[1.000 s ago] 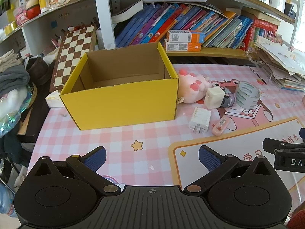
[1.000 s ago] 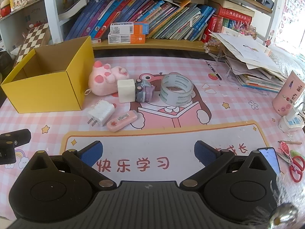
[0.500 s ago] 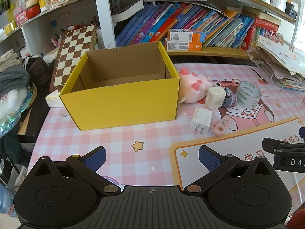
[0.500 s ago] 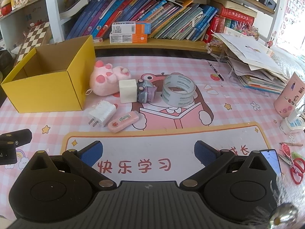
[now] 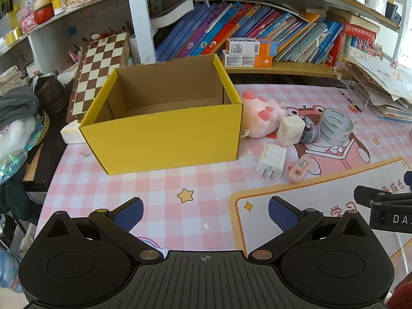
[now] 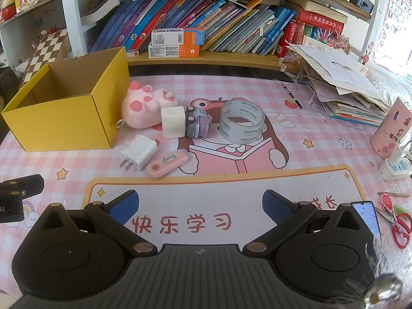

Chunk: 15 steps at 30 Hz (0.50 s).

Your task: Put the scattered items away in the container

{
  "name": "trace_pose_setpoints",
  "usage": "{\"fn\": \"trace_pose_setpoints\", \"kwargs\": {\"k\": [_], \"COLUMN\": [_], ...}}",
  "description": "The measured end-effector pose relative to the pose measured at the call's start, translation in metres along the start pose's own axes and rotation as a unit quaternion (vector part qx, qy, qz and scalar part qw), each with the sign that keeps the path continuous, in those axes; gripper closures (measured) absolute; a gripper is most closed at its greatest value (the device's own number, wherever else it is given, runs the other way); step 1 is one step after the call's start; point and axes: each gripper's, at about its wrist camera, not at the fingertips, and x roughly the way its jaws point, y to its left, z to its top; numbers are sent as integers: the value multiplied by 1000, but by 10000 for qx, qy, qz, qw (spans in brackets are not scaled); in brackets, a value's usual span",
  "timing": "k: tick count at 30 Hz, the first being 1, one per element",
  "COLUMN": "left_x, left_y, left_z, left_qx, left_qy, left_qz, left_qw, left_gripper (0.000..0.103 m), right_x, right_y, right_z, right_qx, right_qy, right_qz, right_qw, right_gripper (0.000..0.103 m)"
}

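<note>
Both pairs of jaws stand wide apart with nothing between them. The left gripper (image 5: 204,212) hovers low over the checked mat, facing the yellow box (image 5: 164,139), which looks empty. The right gripper (image 6: 199,206) hovers level, just short of the scattered things: charger (image 6: 139,152), pink case (image 6: 167,163), white cube (image 6: 173,122), plush toy (image 6: 144,108), tape roll (image 6: 242,121). Nothing seems packed yet; the next move likely calls for reaching forward to the nearest piece

Matt cardboard box (image 5: 164,139); fuzzy plush toy (image 6: 144,108); glossy clear tape roll (image 6: 242,121).
</note>
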Motion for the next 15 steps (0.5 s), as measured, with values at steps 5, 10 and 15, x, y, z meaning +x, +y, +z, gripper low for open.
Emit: {"fn": "trace_pose_setpoints", "kwargs": {"k": [5, 10, 15], "left_x": [-1, -1, -1], "left_y": [0, -1, -1], "left_z": [0, -1, 0], "left_qx": [6, 3, 35], "left_qy": [-23, -43, -59], "left_qz": [-14, -29, -44], "left_qw": [10000, 10000, 10000], "left_gripper": [0, 0, 0], "right_x": [-1, -2, -2], "right_y": [0, 0, 1], "right_z": [0, -2, -1], "right_qx": [-6, -17, -15], "right_qy": [-17, -18, -26], "right_qz": [-2, -9, -12], "right_qw": [10000, 10000, 10000], "right_gripper": [0, 0, 0]}}
